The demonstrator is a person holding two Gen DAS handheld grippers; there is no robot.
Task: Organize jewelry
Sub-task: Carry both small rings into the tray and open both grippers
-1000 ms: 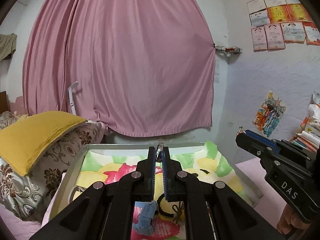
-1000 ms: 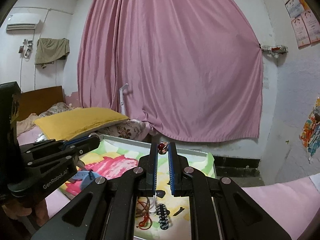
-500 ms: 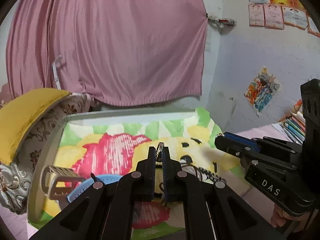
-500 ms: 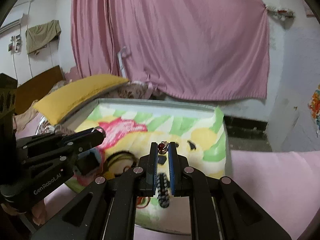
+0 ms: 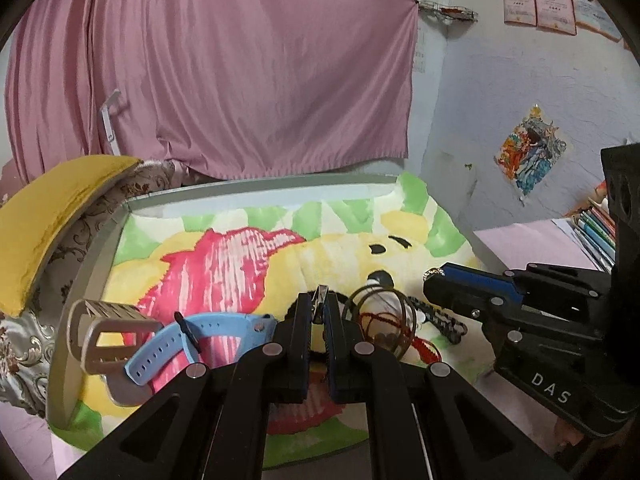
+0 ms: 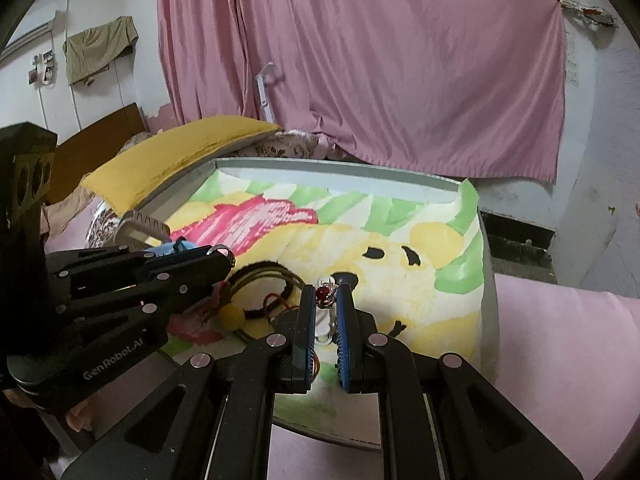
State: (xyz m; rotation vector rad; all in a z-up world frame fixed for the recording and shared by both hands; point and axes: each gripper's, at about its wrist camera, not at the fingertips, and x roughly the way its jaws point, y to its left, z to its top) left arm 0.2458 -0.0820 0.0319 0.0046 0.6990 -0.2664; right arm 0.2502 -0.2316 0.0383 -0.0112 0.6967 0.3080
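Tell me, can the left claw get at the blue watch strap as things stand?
Probably not yet: the left claw is shut on a small metal ring. The blue watch strap lies uncovered just left of it.

The small metal piece [image 5: 321,295] pinched at the left gripper [image 5: 320,312] tips is too small to identify. The right gripper [image 6: 328,312] hides the lower band of its red-stoned ring [image 6: 325,293]. The blue watch strap [image 5: 188,344] runs behind the left gripper's fingers, and the hair tie [image 6: 260,276] is partly covered. The wall papers [image 5: 540,4] are cut off and unreadable.
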